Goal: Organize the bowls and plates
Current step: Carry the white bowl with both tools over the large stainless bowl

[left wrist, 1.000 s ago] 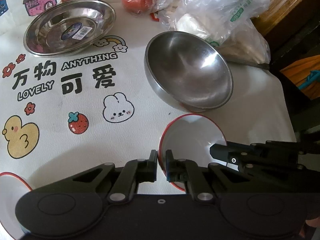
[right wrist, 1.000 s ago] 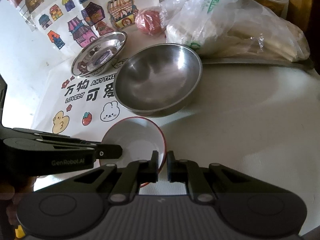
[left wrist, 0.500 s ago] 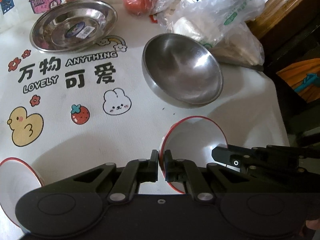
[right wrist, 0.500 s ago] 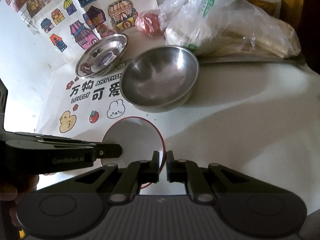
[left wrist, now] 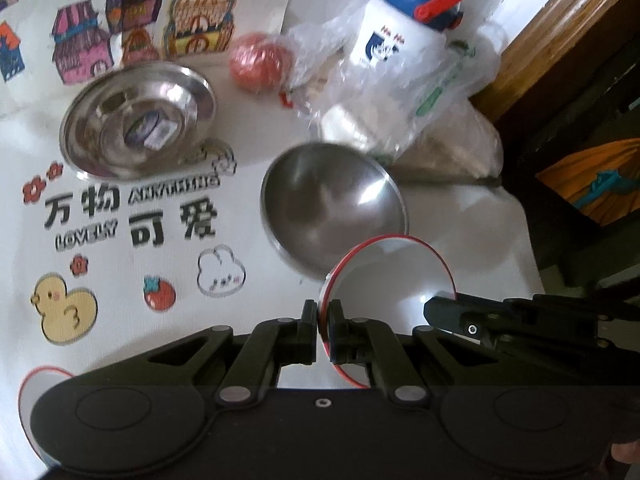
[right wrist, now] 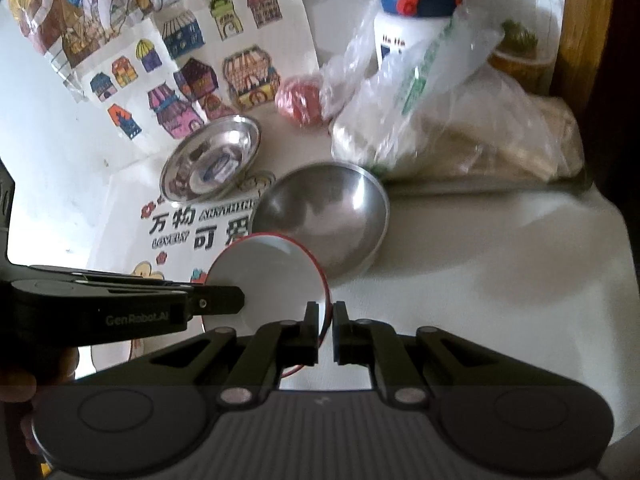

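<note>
An empty steel bowl [left wrist: 332, 208] and stickered steel plate [left wrist: 138, 120] sat farther off while left tongs [left wrist: 323, 322] and right tongs [right wrist: 326, 322] pinched an empty red-rimmed bowl's [left wrist: 394, 276] opposite rims.

Counter [left wrist: 472, 236] under white cartoon cloth [left wrist: 120, 264]. On cloth: steel plate [left wrist: 136, 120], steel bowl [left wrist: 332, 216] near it, red ball [left wrist: 256, 62], plastic bags [left wrist: 420, 100], bottle [left wrist: 396, 40] at back. Red-rimmed dish [left wrist: 32, 376] at near left edge.

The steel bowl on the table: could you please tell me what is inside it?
The steel bowl looks empty; only reflections show. The red-rimmed white bowl, held by both tongs, covers its near edge.
</note>
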A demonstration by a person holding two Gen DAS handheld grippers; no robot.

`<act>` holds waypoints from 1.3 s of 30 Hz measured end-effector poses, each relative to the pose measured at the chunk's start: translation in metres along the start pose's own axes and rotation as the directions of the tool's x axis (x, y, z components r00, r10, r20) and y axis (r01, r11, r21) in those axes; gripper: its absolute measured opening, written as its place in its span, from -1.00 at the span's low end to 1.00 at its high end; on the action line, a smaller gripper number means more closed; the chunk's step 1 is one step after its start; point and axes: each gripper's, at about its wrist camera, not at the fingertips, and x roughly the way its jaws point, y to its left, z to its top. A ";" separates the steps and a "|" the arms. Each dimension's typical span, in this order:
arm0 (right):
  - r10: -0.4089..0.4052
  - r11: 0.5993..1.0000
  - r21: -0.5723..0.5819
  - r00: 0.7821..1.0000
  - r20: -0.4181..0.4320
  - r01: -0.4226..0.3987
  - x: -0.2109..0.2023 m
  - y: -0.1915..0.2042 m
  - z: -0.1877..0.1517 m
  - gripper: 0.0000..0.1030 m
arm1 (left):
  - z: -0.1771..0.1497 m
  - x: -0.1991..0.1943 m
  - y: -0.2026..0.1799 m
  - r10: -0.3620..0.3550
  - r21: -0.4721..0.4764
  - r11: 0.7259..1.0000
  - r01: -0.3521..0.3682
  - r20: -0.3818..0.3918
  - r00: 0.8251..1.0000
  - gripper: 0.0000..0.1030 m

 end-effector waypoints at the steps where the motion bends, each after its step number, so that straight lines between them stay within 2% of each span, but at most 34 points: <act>1: 0.000 1.000 -0.001 1.000 0.004 0.000 0.000 -0.001 0.004 -0.87 | 0.004 0.000 -0.001 0.003 0.002 1.000 -0.003 0.007 1.000 -0.92; 11: -0.014 0.999 -0.032 1.000 0.004 0.014 0.032 -0.007 0.044 -0.87 | 0.039 0.025 0.010 0.036 -0.006 0.999 -0.036 0.038 0.999 -0.92; 19: -0.019 0.996 -0.086 0.999 -0.043 0.015 0.069 -0.017 0.071 -0.87 | 0.060 0.053 0.018 0.079 -0.035 0.996 -0.078 0.018 0.997 -0.91; 30: -0.003 0.994 -0.108 0.992 -0.126 -0.010 0.097 -0.027 0.074 -0.86 | 0.063 0.076 0.019 0.118 -0.073 0.990 -0.122 -0.046 0.992 -0.91; 37: 0.005 0.996 -0.093 0.992 -0.128 -0.017 0.100 -0.032 0.071 -0.85 | 0.062 0.078 0.020 0.127 -0.068 0.989 -0.128 -0.027 0.992 -0.89; 39: 0.001 0.996 -0.090 0.993 -0.116 -0.011 0.098 -0.032 0.069 -0.75 | 0.061 0.077 0.020 0.120 -0.072 0.990 -0.121 -0.021 0.993 -0.84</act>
